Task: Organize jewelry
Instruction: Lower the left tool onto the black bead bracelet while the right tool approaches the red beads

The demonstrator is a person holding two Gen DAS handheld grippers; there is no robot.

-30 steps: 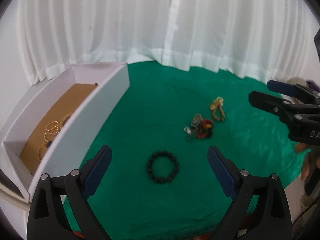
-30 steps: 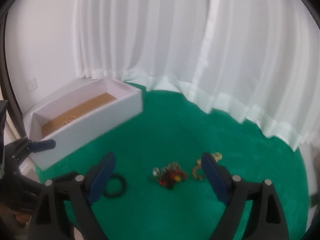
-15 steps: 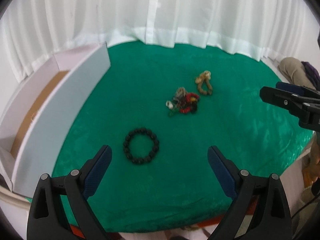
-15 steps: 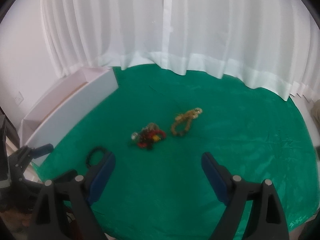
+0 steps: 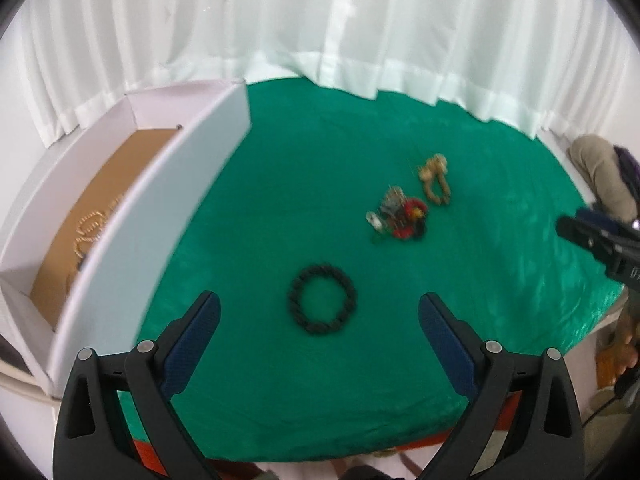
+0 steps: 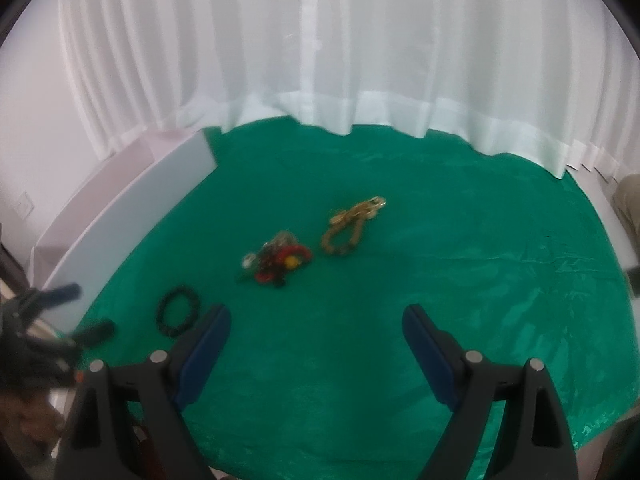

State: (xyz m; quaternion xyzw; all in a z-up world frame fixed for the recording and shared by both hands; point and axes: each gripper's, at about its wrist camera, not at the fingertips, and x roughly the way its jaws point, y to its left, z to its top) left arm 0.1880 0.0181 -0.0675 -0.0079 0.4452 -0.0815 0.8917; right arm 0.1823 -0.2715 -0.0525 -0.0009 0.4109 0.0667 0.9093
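Observation:
A black bead bracelet (image 5: pixel 322 304) lies on the green cloth (image 5: pixel 280 392), just ahead of my open, empty left gripper (image 5: pixel 319 316). Farther right lie a tangled red and silver jewelry pile (image 5: pixel 400 216) and a gold chain bracelet (image 5: pixel 434 184). A white box (image 5: pixel 168 200) with a brown floor stands at the left and holds gold jewelry (image 5: pixel 90 232). In the right wrist view my right gripper (image 6: pixel 316 324) is open and empty, above the cloth, short of the red pile (image 6: pixel 278 260) and gold bracelet (image 6: pixel 350 226); the black bracelet (image 6: pixel 178 314) lies left of it.
White curtains (image 6: pixel 320 60) hang behind the table. The right gripper shows at the right edge of the left wrist view (image 5: pixel 600 240). The left gripper shows blurred at the left edge of the right wrist view (image 6: pixel 48 320). The table's front edge is close below both grippers.
The left wrist view has swung back toward the box, so its inside shows again, and the black bracelet now sits between the fingers. The right gripper has come closer to the pile.

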